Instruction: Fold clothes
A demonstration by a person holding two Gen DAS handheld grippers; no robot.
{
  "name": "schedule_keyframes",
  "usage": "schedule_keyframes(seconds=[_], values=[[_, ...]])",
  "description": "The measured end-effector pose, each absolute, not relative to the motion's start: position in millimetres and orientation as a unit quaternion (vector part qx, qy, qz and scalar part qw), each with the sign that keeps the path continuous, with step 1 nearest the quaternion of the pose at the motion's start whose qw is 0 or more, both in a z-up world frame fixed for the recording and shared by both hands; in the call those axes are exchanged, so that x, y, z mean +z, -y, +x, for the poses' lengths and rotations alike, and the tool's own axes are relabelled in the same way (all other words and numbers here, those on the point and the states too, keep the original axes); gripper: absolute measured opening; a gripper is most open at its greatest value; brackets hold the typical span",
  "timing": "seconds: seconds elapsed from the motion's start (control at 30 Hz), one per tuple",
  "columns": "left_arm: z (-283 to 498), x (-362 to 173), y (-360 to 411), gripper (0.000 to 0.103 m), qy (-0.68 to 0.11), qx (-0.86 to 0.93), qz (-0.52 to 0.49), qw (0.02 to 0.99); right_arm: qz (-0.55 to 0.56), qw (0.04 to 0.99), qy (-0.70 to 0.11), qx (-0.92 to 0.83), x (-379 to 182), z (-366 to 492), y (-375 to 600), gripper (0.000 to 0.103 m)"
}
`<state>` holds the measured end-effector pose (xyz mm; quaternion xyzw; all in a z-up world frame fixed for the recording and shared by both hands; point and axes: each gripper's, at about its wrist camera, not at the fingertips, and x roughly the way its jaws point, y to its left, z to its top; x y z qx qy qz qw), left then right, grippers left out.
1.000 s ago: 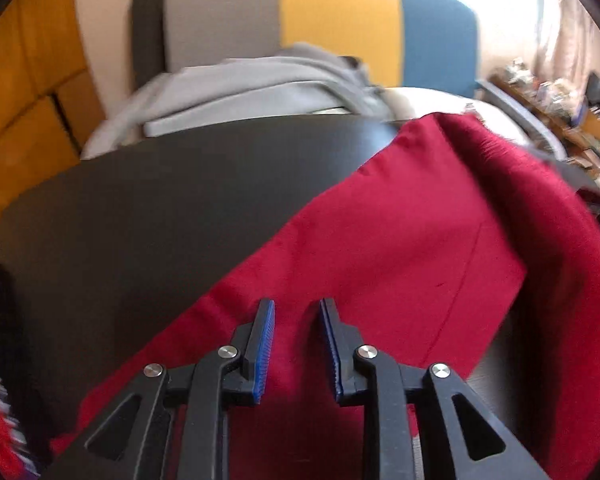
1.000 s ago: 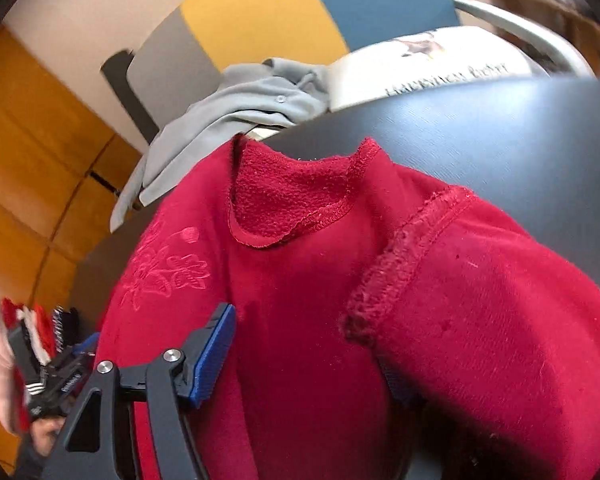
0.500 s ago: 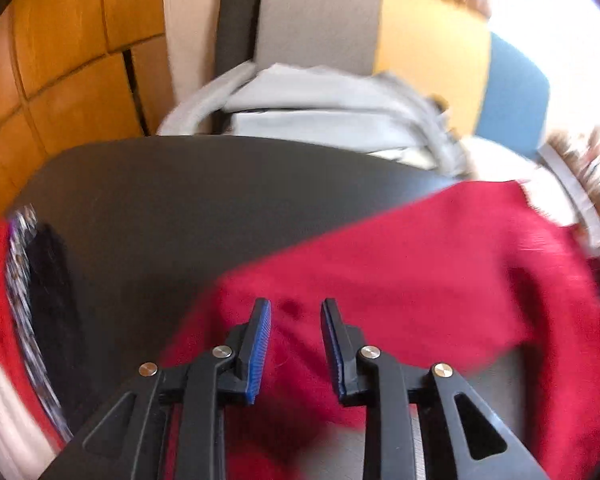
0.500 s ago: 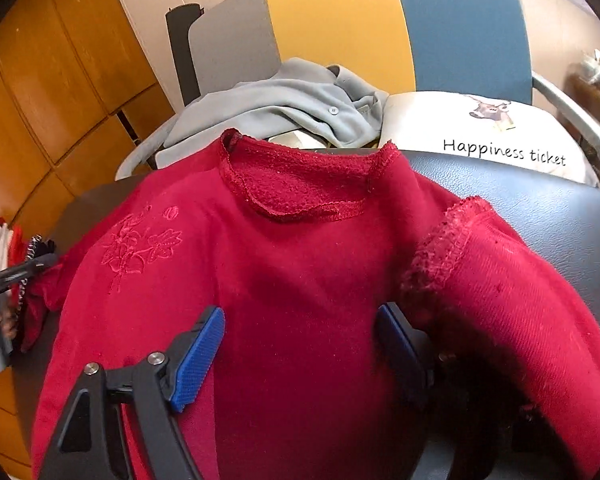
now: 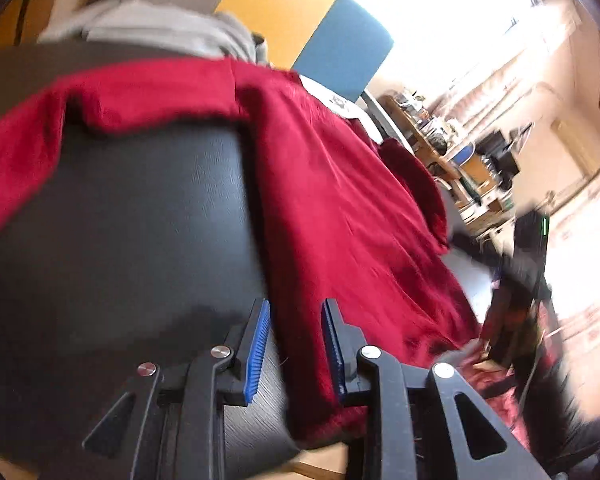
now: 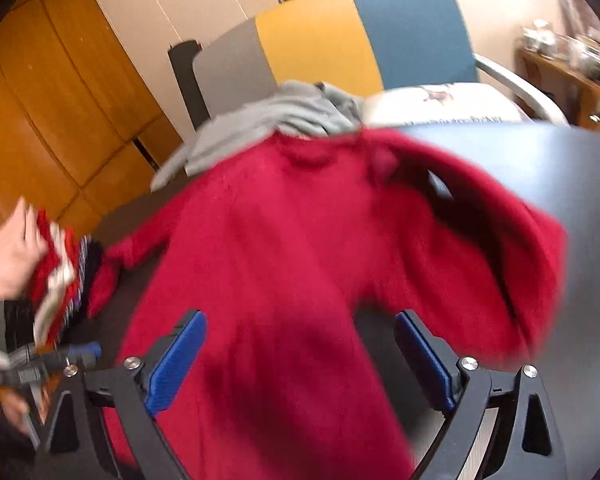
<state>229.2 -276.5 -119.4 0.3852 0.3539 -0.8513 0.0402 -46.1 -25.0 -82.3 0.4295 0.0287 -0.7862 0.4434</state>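
Observation:
A red sweater (image 6: 292, 240) lies spread on the black table (image 6: 560, 168), collar toward the far edge. Its right sleeve (image 6: 532, 264) curves out and back toward the near side. My right gripper (image 6: 300, 360) hovers over the lower body of the sweater. Its jaws are opening wide and the blue pads (image 6: 176, 360) touch nothing. In the left wrist view the sweater (image 5: 340, 200) runs diagonally. My left gripper (image 5: 296, 344) sits at its near side edge, jaws a narrow gap apart. Red cloth shows in that gap, and the pads are not seen pressing it.
A grey garment (image 6: 276, 120) lies on a chair (image 6: 320, 40) with a grey, yellow and blue back, behind the table. Striped red-and-white clothes (image 6: 56, 272) and a person's hand (image 6: 8, 248) are at the table's left end. Cluttered shelves (image 5: 440, 132) stand far right.
The right gripper's jaws have widened and it has drawn back from the sleeve, which now lies on the table. The left gripper has swung from the sweater's middle to its side edge.

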Motion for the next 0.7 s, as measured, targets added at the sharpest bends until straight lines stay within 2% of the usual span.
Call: schedule_keyframes(seconds=[0.17,0.3,0.33,0.37,0.47,0.57,0.7], values=[[234.3,-134.8,255.1,0.029,-0.394,-0.827,0.402,-0.004,0.469,0.381,0.028,-0.796,-105.8,8.8,-60.5,0.097],[222.8,-138.7,242.9,0.032,-0.384,-0.820,0.425,-0.017,0.468,0.372,0.043,-0.800,-117.4,29.4,-87.7,0.095],[217.9,-140.3,241.7,0.032,-0.378,-0.819,0.432,-0.016,0.465,0.372,0.029,-0.803,-116.8,34.3,-84.4,0.086],[213.0,-142.8,238.9,0.029,-0.366,-0.818,0.443,-0.012,0.461,0.366,0.008,-0.808,-116.4,38.1,-78.5,0.066],[204.4,-135.2,235.8,0.009,-0.317,-0.833,0.453,0.010,0.456,0.367,-0.015,-0.811,-114.5,39.9,-65.9,0.033],[203.5,-117.7,239.2,0.005,-0.282,-0.851,0.441,0.030,0.454,0.371,-0.011,-0.810,-111.8,40.8,-55.3,0.028],[232.7,-47.7,268.3,0.004,-0.258,-0.891,0.369,0.057,0.411,0.408,0.033,-0.815,-79.3,52.1,-59.0,0.027]])
